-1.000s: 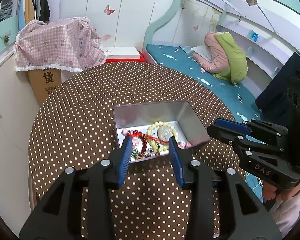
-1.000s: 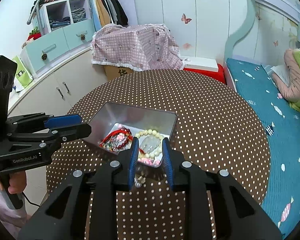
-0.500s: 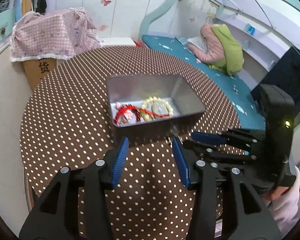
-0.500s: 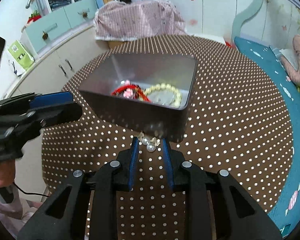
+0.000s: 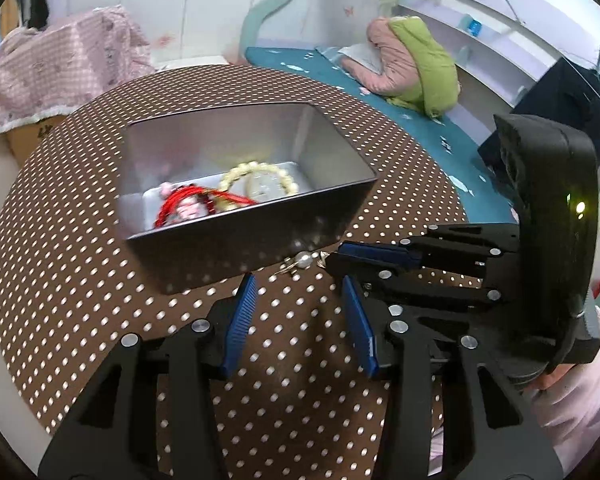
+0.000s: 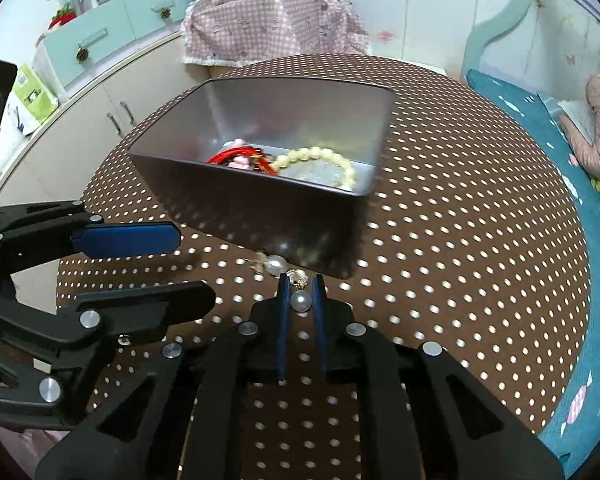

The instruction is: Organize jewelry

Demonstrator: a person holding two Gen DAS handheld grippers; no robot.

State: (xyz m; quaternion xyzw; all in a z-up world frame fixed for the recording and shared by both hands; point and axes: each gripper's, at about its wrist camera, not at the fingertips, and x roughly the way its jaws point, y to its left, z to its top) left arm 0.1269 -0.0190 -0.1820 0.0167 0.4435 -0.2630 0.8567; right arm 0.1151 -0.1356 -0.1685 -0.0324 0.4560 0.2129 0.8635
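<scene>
1. Two white pearl earrings point(image 6: 277, 265) lie on the dotted brown worktop point(image 6: 460, 240), touching the grey metal tin point(image 6: 260, 208).
2. Right gripper point(image 6: 300, 300) fingers nearly closed around one pearl; left gripper point(image 5: 296, 312) fingers apart, empty.
3. Next, I judge: clamp firmly, lift into tin.

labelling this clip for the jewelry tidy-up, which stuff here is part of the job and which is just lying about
Part of the job:
- metal tin
- pearl earrings between the right gripper fingers and beside the tin
- bead bracelet and red cord bracelet in the tin
- left gripper, open

Lying about:
- checked cloth
- green and pink bedding
- cupboard
</scene>
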